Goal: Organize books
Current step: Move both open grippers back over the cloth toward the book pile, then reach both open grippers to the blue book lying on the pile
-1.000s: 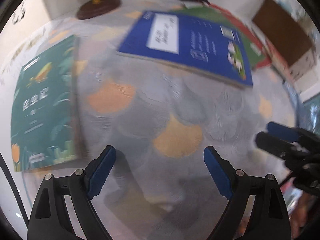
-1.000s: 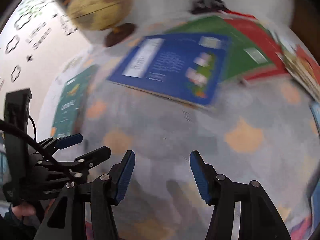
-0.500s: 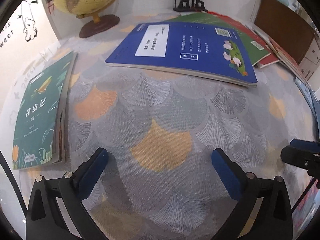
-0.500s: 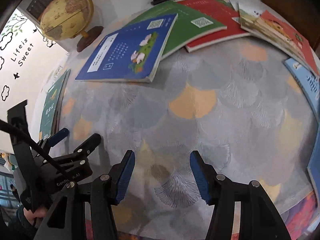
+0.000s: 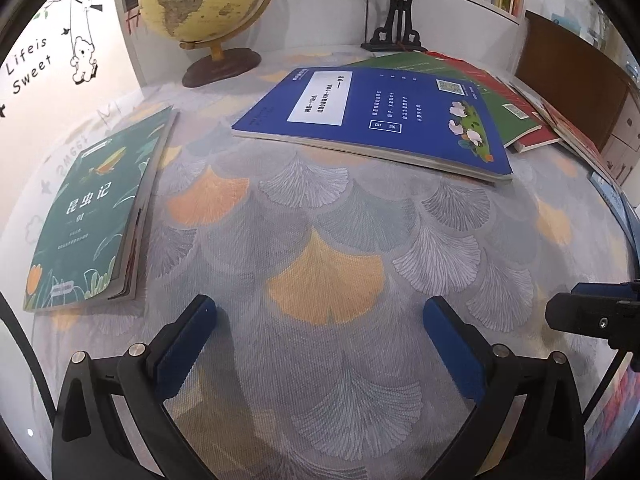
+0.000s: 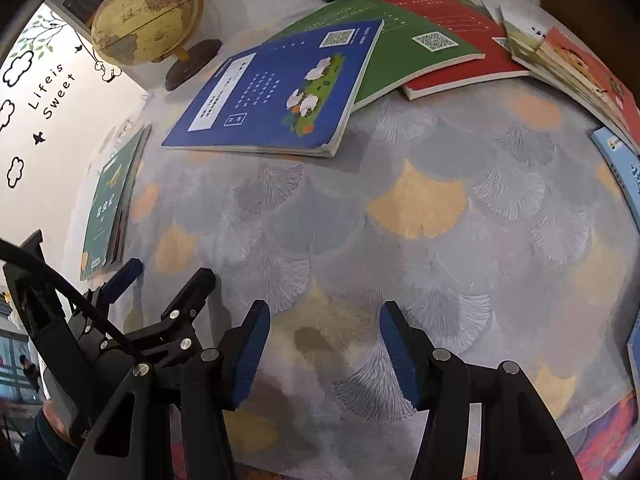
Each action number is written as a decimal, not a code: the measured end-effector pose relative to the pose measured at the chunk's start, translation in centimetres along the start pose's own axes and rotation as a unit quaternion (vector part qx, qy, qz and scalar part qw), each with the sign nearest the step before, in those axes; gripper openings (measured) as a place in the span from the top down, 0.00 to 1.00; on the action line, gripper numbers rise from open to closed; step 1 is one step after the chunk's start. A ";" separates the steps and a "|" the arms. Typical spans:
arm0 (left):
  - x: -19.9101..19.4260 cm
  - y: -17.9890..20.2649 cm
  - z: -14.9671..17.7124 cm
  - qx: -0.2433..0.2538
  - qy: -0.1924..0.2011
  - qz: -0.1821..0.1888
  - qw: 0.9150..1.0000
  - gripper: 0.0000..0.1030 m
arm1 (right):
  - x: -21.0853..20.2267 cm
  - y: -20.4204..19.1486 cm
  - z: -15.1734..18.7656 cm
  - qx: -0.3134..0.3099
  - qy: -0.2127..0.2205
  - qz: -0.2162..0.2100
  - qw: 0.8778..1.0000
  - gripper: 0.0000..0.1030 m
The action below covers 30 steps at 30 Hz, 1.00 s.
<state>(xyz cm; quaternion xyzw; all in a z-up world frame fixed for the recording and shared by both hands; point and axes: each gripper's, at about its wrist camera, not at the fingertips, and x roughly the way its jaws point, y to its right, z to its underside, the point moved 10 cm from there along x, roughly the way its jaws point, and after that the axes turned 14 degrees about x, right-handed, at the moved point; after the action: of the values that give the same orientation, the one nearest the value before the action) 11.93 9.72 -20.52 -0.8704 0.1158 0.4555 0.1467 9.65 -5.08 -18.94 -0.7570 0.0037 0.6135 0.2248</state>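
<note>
A blue book point(image 5: 384, 120) point(image 6: 280, 92) lies flat at the back of the table, overlapping a green book point(image 5: 500, 108) point(image 6: 400, 40) and a red book point(image 6: 472, 40). A dark green book point(image 5: 96, 216) point(image 6: 110, 200) lies alone at the left. My left gripper point(image 5: 320, 320) point(image 6: 168, 276) hovers open over bare cloth, nothing between its blue pads. My right gripper point(image 6: 324, 320) also stands open over the cloth with empty jaws; its tip shows at the right edge of the left wrist view point(image 5: 592, 308).
A globe point(image 5: 204, 4) point(image 6: 144, 20) and a black stand point(image 5: 396, 36) sit at the back by the wall. More books fan along the right edge point(image 6: 580, 72), with a light blue one point(image 6: 624, 168). The tablecloth point(image 5: 328, 280) has a leaf pattern.
The left jaws have spread wider. Both grippers have shifted and tilted so the books and globe sit higher and farther in view; the blur has gone.
</note>
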 end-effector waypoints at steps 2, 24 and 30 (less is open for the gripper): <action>0.0 0.0 0.0 -0.003 0.000 -0.002 1.000 0.00 | 0.0 0.1 0.1 0.001 0.000 0.000 1.000 0.46; -2.9 -0.9 -1.5 0.009 0.006 -0.024 1.000 0.04 | -4.3 -0.8 -2.1 -0.006 0.066 -0.026 0.997 0.46; -5.3 -2.5 -6.0 -0.021 0.039 -0.026 0.999 0.03 | -7.3 -2.2 -6.6 -0.061 0.115 -0.034 0.991 0.46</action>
<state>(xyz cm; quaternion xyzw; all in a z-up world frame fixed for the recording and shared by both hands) 14.37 10.27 -12.54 -0.8931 0.0895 0.4194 0.1358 14.59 -7.31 -10.40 -0.8347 -0.0337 0.5134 0.1965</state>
